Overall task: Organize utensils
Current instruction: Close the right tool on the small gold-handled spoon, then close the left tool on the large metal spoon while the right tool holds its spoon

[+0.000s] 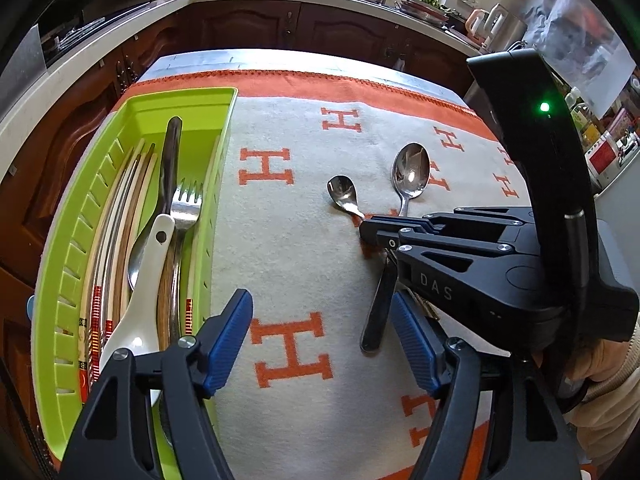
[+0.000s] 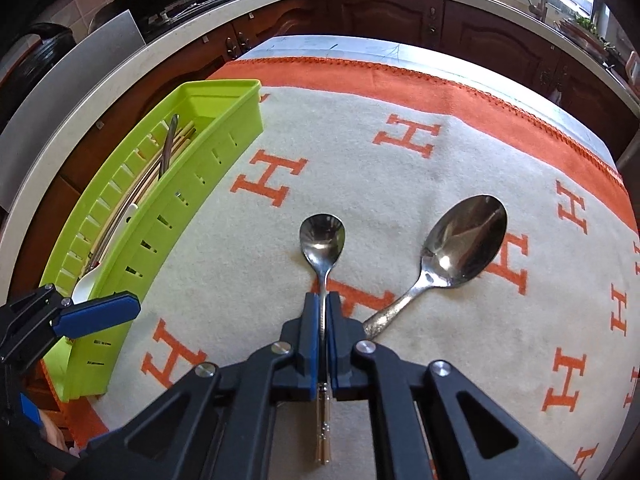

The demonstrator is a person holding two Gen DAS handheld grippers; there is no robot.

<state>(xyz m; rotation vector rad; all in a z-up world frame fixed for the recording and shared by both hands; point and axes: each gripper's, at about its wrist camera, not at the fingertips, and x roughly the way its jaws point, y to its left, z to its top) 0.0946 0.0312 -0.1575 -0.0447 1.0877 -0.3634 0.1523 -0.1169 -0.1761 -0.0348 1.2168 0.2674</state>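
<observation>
- Gripping the thin handle of the small spoon (image 2: 322, 240), the right gripper (image 2: 323, 320) had its two blue pads pressed together on the metal, with the bowl of that spoon lying on the cloth ahead of the fingertips.
- Two steel spoons lay on the blanket (image 2: 360, 168): the small one in the grip and a large spoon (image 2: 466, 242) just to its right, bowl up, its patterned handle running back under the right gripper's fingers.
- One dark-handled utensil (image 1: 378, 308) also lay on the cloth beneath the right gripper in the left wrist view; what kind it was could not be told.
- The left gripper (image 1: 322, 340) hung above the blanket beside the tray with its two fingers spread wide and nothing between them.
- One green slotted tray (image 1: 136, 120) stood at the left edge of the table, well apart from the two spoons.
- Inside the tray lay one fork (image 1: 186, 208), one white ceramic spoon (image 1: 138, 292), one metal spoon (image 1: 134, 264) partly under it, one long dark-handled piece (image 1: 170, 160), and a bundle of chopsticks (image 1: 116, 240) too overlapped to count.
- The blanket was cream with an orange border and many orange H letters.
- A sleeve (image 1: 612, 392) showed at the right edge of the left wrist view.
</observation>
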